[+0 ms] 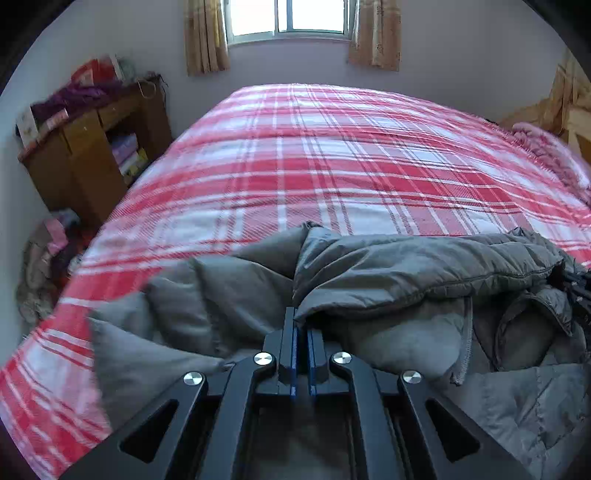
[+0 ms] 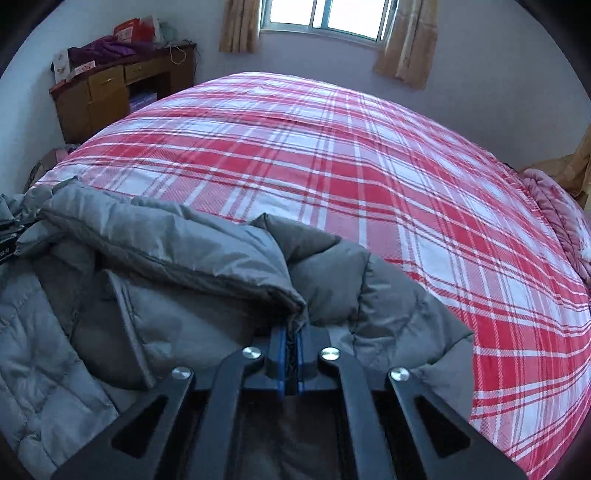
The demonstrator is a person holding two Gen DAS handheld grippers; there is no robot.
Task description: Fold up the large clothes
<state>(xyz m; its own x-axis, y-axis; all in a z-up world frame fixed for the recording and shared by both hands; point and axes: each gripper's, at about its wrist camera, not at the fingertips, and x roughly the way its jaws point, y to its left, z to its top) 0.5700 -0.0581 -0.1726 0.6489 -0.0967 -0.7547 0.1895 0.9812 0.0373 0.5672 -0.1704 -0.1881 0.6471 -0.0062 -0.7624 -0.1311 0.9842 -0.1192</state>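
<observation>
Left claw (image 1: 302, 332) pinching grey jacket (image 1: 406, 273) hem; right claw (image 2: 291, 339) likewise; plaid bed (image 1: 314, 155) beneath.

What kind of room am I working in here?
Most likely a bedroom: a wide bed under a red plaid cover, a curtained window behind it, and a cluttered wooden desk in the corner.

Bed (image 1: 332, 155) with red-white plaid cover ahead; bright window (image 1: 288, 18) with tan curtains (image 1: 205, 37) beyond; wooden desk (image 1: 92, 155) far left, pale walls.
</observation>
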